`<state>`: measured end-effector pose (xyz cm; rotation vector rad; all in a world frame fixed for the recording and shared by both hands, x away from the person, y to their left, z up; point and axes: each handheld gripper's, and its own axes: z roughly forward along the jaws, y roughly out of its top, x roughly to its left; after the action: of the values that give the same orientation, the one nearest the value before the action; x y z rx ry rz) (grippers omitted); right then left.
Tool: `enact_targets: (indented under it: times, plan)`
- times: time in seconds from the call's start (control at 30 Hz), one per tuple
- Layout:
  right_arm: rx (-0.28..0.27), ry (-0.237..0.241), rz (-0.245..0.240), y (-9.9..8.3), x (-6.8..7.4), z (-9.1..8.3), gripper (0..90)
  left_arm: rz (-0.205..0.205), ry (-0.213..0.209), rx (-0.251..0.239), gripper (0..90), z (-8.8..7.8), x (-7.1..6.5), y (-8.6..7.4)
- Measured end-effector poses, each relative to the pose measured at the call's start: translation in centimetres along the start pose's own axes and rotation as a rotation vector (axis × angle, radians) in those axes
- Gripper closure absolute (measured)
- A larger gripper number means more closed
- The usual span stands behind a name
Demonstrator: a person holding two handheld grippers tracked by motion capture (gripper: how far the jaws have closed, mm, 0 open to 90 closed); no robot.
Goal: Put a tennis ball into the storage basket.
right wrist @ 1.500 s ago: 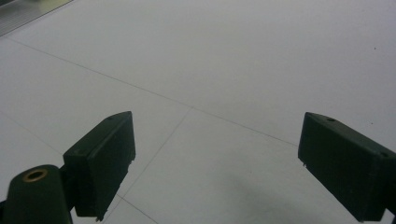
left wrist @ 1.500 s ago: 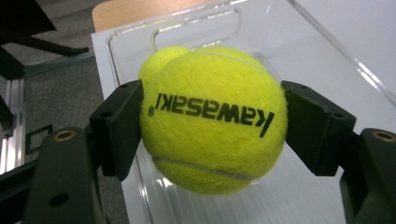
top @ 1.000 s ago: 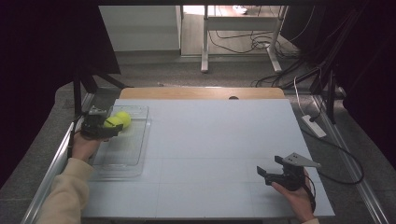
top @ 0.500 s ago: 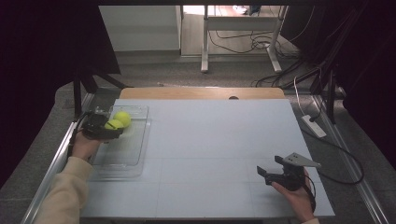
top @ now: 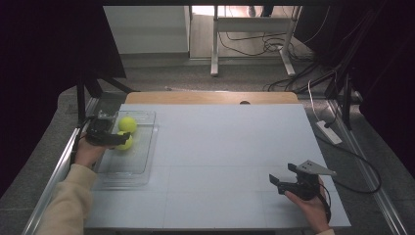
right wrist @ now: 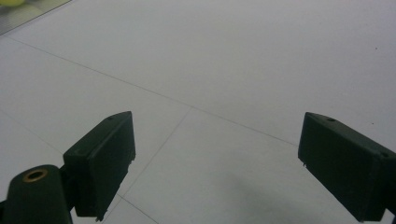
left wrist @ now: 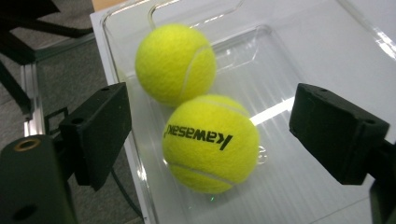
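Note:
Two yellow tennis balls lie touching in a clear plastic tray (left wrist: 299, 51) at the table's left. The nearer ball (left wrist: 211, 143) bears black lettering and rests on the tray floor; the other ball (left wrist: 176, 64) sits just behind it. My left gripper (left wrist: 217, 135) straddles the nearer ball. Its jaws have just been opening and stand clear of the ball on both sides. From above, the left gripper (top: 115, 139) hovers over the tray (top: 132, 166) beside both balls (top: 127, 124). My right gripper (top: 281, 183) is open over bare table at the front right, nothing between its fingers (right wrist: 100, 158).
The white table top (top: 220, 147) stretches between the two hands. A wooden strip (top: 210, 98) runs along its far edge. Cables and a power strip (top: 329, 132) lie on the floor at the right, with metal rails along both table sides.
The left jaws have opened off the lettered ball, which now lies loose in the tray against the other ball. Neither hand has shifted.

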<state>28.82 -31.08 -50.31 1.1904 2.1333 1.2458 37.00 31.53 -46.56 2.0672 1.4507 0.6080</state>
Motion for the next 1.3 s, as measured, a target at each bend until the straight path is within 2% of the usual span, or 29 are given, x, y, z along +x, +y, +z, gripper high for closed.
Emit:
enact_targets:
  times: [0.27, 0.37, 0.53, 0.8, 0.93, 1.3]
  plan:
    - [-0.001, 0.0, 0.002, 0.0, 0.0, -0.1, 11.1, -0.036, -0.052, -0.101, 11.8, -1.3, 0.2, -0.1]
    - [-0.001, 0.0, 0.002, 0.0, -0.1, -0.1, 11.1, -0.034, -0.054, -0.118, 11.7, -1.5, 0.2, -0.2]
    - [-0.002, 0.0, 0.002, 0.0, -0.1, -0.1, 11.1, -0.026, -0.087, -0.162, 11.7, -1.9, -0.3, -0.5]
    - [-0.004, 0.003, 0.004, 0.0, -0.2, -0.1, 11.1, -0.022, -0.115, -0.191, 10.5, -2.2, -0.8, -0.7]
    - [-0.005, 0.008, 0.005, 0.0, -0.3, 0.0, 11.1, -0.021, -0.149, -0.216, 10.4, -2.6, -1.2, -0.6]
    - [-0.008, 0.029, 0.007, 0.1, -0.4, 0.1, 11.1, -0.022, -0.182, -0.252, 9.9, -2.8, -2.5, -1.3]
